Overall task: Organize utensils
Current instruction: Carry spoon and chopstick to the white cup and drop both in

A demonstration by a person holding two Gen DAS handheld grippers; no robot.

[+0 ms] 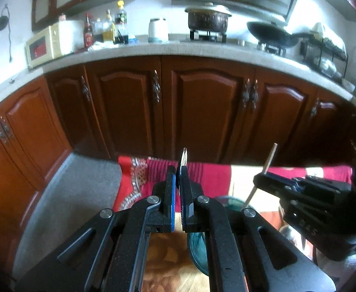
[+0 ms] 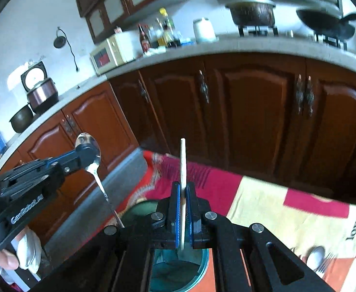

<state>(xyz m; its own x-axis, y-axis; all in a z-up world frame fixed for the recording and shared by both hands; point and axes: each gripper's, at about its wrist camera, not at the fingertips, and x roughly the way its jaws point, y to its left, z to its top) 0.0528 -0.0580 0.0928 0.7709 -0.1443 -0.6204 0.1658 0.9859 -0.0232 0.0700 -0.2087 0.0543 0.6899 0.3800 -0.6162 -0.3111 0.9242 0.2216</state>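
My left gripper (image 1: 178, 170) is shut on a metal spoon (image 1: 183, 157), held bowl-up; it also shows in the right wrist view (image 2: 88, 146), with the spoon (image 2: 95, 168) slanting down. My right gripper (image 2: 183, 186) is shut on a pale wooden chopstick (image 2: 182, 160) that stands upright; in the left wrist view the right gripper (image 1: 260, 177) holds the chopstick (image 1: 270, 157) at the right. A teal glass cup (image 2: 178, 270) sits directly below the right gripper; it also shows in the left wrist view (image 1: 197, 248), below my left gripper.
A red and cream patterned cloth (image 2: 275, 209) covers the table. Another spoon (image 2: 315, 258) and a fork (image 2: 327, 261) lie on it at the right. Brown kitchen cabinets (image 1: 202, 107) and a counter with a stove stand beyond the table. Grey floor (image 1: 75, 194) lies to the left.
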